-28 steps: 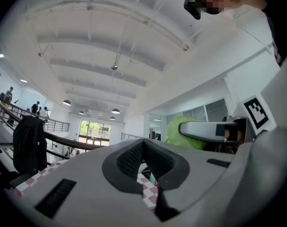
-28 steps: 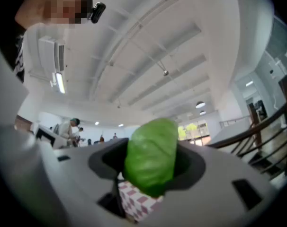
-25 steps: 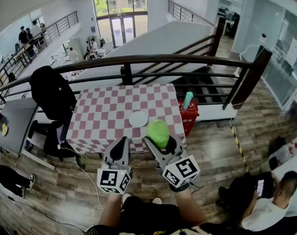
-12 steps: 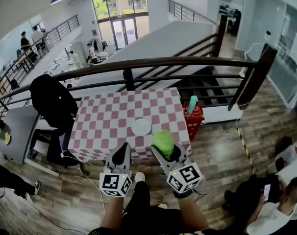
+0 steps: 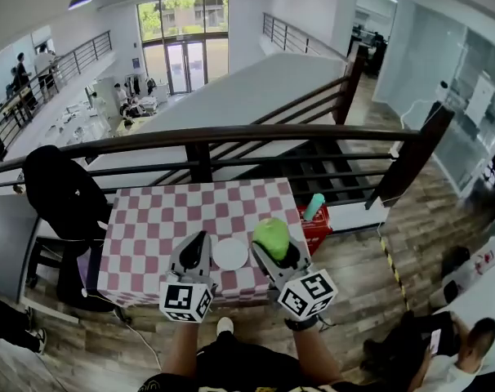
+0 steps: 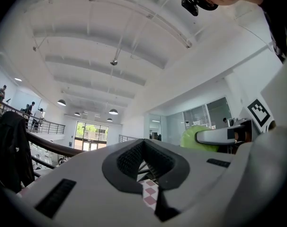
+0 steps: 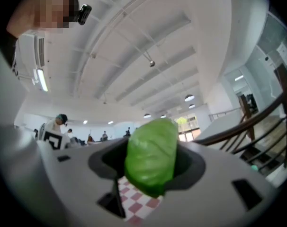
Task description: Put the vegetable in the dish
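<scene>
A green leafy vegetable [image 5: 271, 237] sits between the jaws of my right gripper [image 5: 274, 250], which is shut on it and tilted upward; in the right gripper view the vegetable [image 7: 151, 156] fills the gap between the jaws. A small white dish [image 5: 229, 254] lies near the front edge of the red-and-white checked table [image 5: 149, 231], just left of the vegetable. My left gripper [image 5: 195, 251] hangs left of the dish, shut and empty; in the left gripper view its jaws [image 6: 146, 167] meet with only checked cloth showing behind. The vegetable [image 6: 194, 138] shows at that view's right.
A dark railing [image 5: 231, 137] runs behind the table, with stairs beyond. A black chair with a jacket [image 5: 55, 194] stands at the table's left. A red basket [image 5: 315, 227] with a teal bottle [image 5: 314, 207] sits at its right. A seated person [image 5: 456, 358] is at the lower right.
The view has moved closer to the table. Both grippers now stand over its front edge, either side of the dish. The vegetable stays in the right gripper's hold.
</scene>
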Available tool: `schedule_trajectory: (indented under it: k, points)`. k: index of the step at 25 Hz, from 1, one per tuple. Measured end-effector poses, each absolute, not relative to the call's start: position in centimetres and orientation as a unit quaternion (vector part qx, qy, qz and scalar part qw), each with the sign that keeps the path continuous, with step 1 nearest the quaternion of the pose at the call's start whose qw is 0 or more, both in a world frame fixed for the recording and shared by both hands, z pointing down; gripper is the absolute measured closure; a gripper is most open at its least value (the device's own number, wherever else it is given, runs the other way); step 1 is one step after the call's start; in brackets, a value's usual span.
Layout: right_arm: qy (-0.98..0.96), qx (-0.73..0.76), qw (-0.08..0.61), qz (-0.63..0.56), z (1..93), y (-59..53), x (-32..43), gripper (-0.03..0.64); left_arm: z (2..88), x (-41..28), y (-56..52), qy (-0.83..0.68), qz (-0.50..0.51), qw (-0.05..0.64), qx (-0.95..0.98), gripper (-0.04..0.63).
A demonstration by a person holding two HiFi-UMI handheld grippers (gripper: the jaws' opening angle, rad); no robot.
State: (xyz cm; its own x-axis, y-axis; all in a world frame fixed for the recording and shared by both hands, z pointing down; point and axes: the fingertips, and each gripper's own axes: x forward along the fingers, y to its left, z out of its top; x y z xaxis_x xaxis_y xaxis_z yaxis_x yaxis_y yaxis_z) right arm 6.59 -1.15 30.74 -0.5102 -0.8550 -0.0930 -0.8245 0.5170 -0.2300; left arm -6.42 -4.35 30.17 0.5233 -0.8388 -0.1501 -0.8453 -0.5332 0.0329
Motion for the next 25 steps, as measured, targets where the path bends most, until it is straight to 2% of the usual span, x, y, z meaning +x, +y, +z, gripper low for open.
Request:
schedule_trajectory:
  k: [7,11,25]
  points:
    - [0.859,-0.491,0.087,-0.119,33.4,-11.3,2.4,0.377,32.4,-11.1,-12.8,0.479,0.069,0.013,-0.875,0.575]
    - [0.864,-0.478,0.070,-0.142,35.5,-13.9,-0.2,0.376,34.9,-12.7,-15.7,0.478,0.061,-0.015,-0.876,0.575]
    - [0.854,-0.425,0.049,-0.295,46.2,-20.2,0.4,0.376,44.3,-11.8,-21.5,0.458,-0.022,-0.086,-0.885,0.575]
